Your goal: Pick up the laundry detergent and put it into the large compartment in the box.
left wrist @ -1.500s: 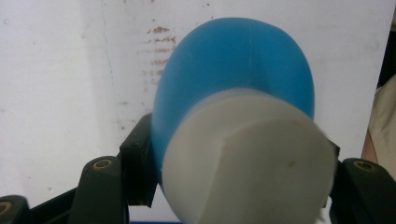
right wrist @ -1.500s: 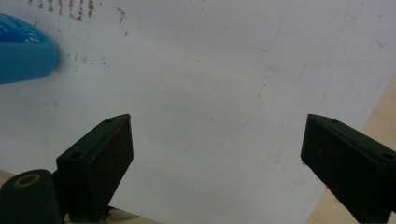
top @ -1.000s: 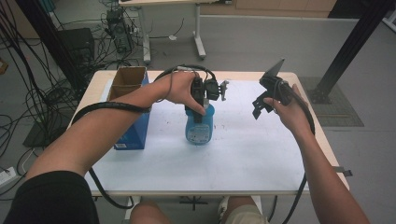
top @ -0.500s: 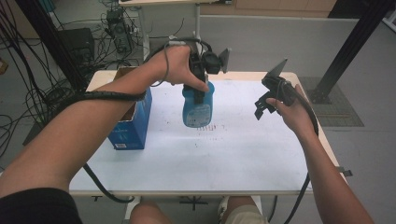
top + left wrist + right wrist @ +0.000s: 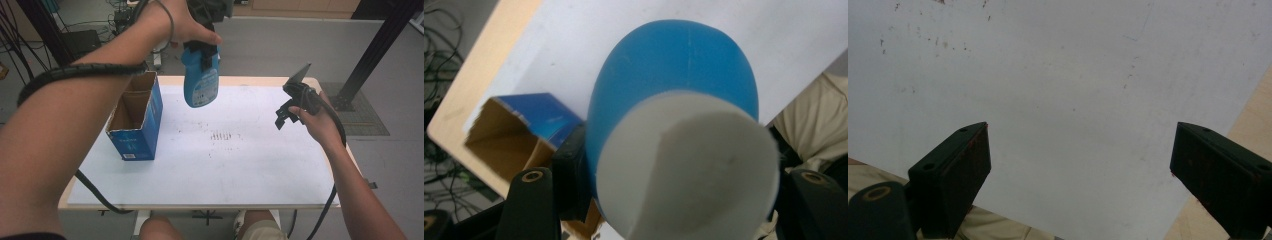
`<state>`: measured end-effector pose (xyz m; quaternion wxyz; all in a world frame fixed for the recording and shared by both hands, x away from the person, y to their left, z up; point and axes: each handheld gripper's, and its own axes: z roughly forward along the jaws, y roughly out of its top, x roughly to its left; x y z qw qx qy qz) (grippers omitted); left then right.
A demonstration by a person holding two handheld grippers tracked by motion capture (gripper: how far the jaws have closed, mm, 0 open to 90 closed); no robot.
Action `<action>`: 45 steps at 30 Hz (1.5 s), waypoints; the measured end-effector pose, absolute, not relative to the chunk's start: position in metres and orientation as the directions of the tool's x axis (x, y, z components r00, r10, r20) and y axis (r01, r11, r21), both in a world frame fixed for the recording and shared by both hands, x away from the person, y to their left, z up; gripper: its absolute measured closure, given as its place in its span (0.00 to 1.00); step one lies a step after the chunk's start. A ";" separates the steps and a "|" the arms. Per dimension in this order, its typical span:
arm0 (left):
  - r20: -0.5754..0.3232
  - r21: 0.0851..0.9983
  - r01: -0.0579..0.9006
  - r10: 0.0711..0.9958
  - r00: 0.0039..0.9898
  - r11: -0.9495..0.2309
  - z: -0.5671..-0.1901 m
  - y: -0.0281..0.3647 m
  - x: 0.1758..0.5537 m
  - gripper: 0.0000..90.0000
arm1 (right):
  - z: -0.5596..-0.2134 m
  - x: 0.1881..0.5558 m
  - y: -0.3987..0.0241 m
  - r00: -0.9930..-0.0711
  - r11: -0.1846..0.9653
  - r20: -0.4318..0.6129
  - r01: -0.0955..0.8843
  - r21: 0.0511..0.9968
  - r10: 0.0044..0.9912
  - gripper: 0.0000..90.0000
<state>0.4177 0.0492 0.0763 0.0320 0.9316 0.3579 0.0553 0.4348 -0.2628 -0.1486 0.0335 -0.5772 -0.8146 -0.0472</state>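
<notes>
A blue bottle (image 5: 201, 82) with a white label hangs high above the back of the white table (image 5: 240, 170). My left gripper (image 5: 202, 50) is shut on its upper part, and the person's hand wraps the gripper body. In the left gripper view the bottle (image 5: 674, 95) and its white top (image 5: 689, 170) sit between the two black jaws of the left gripper (image 5: 674, 200), with the table far below. My right gripper (image 5: 284, 114) hovers over the table's right side, open and with nothing in it. Its jaws (image 5: 1080, 170) stand wide apart above bare tabletop (image 5: 1048, 75).
An open blue cardboard box (image 5: 135, 130) stands on the table's left part; it also lies below the bottle in the left gripper view (image 5: 524, 135). Brown specks (image 5: 222, 136) mark the table's middle. Cables and a black post stand on the floor behind.
My left gripper has lifted the blue bottle off the table and raised it well up. The right gripper has stayed in place, still open.
</notes>
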 end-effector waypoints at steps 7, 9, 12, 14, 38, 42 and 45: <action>0.081 0.153 0.786 0.801 0.594 -0.599 0.115 0.080 0.419 0.42 | -0.147 0.435 -0.265 -0.335 0.333 0.116 0.942 0.037 0.935 0.10; 0.082 0.166 0.821 0.838 0.540 -0.546 0.123 0.092 0.421 0.42 | -0.146 0.435 -0.264 -0.337 0.335 0.114 0.941 0.035 0.935 0.10; 0.084 0.169 0.845 0.862 0.500 -0.507 0.129 0.103 0.423 0.42 | -0.145 0.435 -0.264 -0.335 0.333 0.114 0.942 0.037 0.935 0.10; 0.087 0.176 0.857 0.874 0.477 -0.485 0.135 0.114 0.425 0.42 | -0.143 0.435 -0.265 -0.333 0.331 0.112 0.943 0.038 0.936 0.10; 0.077 0.219 0.965 0.989 0.128 -0.142 0.156 0.197 0.431 0.42 | -0.142 0.437 -0.272 -0.330 0.327 0.110 0.944 0.038 0.938 0.10; 0.061 0.216 0.970 0.993 0.097 -0.108 0.149 0.206 0.432 0.42 | -0.143 0.438 -0.272 -0.330 0.328 0.112 0.944 0.035 0.937 0.10; 0.061 0.208 0.974 0.995 0.082 -0.093 0.144 0.210 0.433 0.42 | -0.145 0.438 -0.272 -0.328 0.327 0.113 0.944 0.031 0.938 0.10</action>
